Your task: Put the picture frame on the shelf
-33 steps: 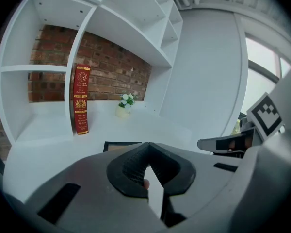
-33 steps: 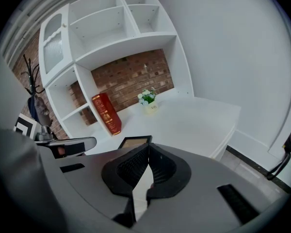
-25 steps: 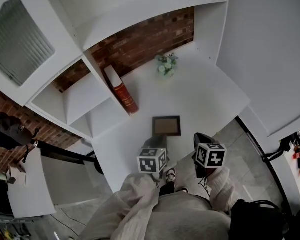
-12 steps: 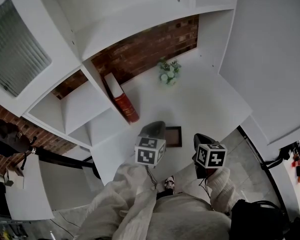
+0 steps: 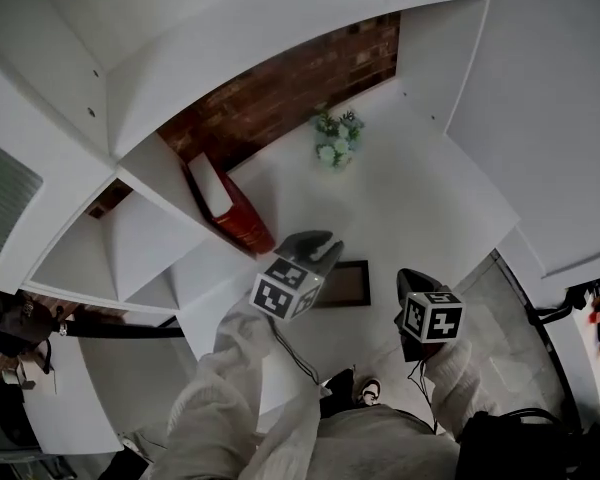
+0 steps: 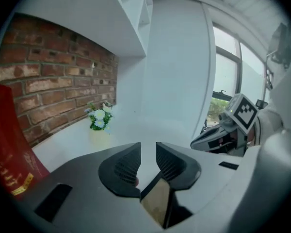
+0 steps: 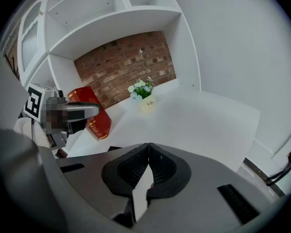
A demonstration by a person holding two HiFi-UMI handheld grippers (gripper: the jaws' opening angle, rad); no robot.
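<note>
The dark picture frame point(image 5: 345, 283) lies flat on the white counter point(image 5: 420, 198). In the left gripper view a corner of the frame point(image 6: 157, 203) shows just under the jaws. My left gripper point(image 5: 323, 245) hovers over the frame's left edge. Its jaws point(image 6: 148, 152) have just been opening and stand apart with nothing between them. To the right of the frame, my right gripper point(image 5: 412, 278) is shut and empty, its tips touching point(image 7: 149, 147). White shelf compartments point(image 5: 130, 238) stand to the left.
A red book point(image 5: 235, 213) leans against the shelf divider left of the frame. A small pot of flowers point(image 5: 337, 140) stands at the back by the brick wall point(image 5: 280, 88). The counter's front edge point(image 5: 480, 253) drops to the floor beside my right gripper.
My left gripper has gone forward from the counter's near edge to over the frame's left side and has rolled. The right gripper shifted slightly. The frame has stayed flat.
</note>
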